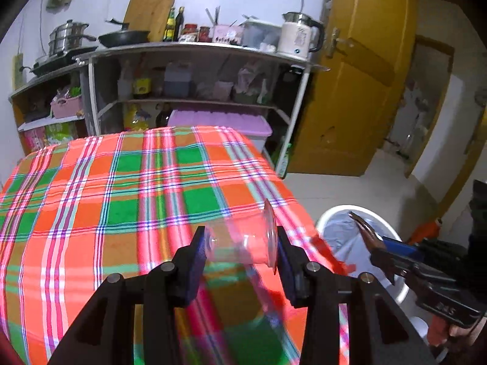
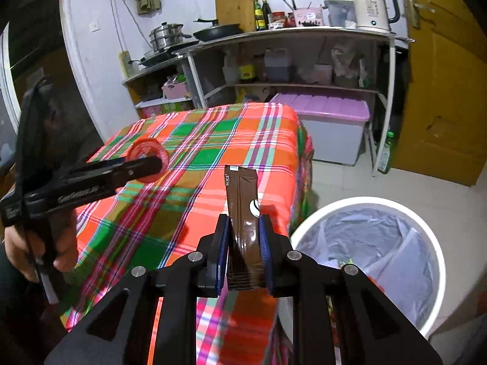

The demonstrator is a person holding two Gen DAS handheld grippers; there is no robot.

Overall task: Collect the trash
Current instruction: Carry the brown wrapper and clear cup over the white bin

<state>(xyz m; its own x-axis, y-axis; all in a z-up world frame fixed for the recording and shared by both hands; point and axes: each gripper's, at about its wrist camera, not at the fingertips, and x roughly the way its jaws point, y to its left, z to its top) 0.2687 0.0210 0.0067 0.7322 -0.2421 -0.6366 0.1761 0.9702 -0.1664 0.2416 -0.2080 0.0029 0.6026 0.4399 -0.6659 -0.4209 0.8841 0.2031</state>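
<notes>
My left gripper is shut on a clear plastic cup, held on its side above the plaid-covered table. In the right wrist view the cup looks reddish at the tip of the left gripper. My right gripper is shut on a brown snack wrapper, held upright over the table's right edge. In the left wrist view the right gripper and the wrapper hover over the white trash bin. The bin, lined with a bag, stands on the floor right of the table.
A metal shelf rack with pots, bottles and a kettle stands behind the table. A purple-lidded storage box sits under it. A yellow door is at the right. A green bottle stands by the rack leg.
</notes>
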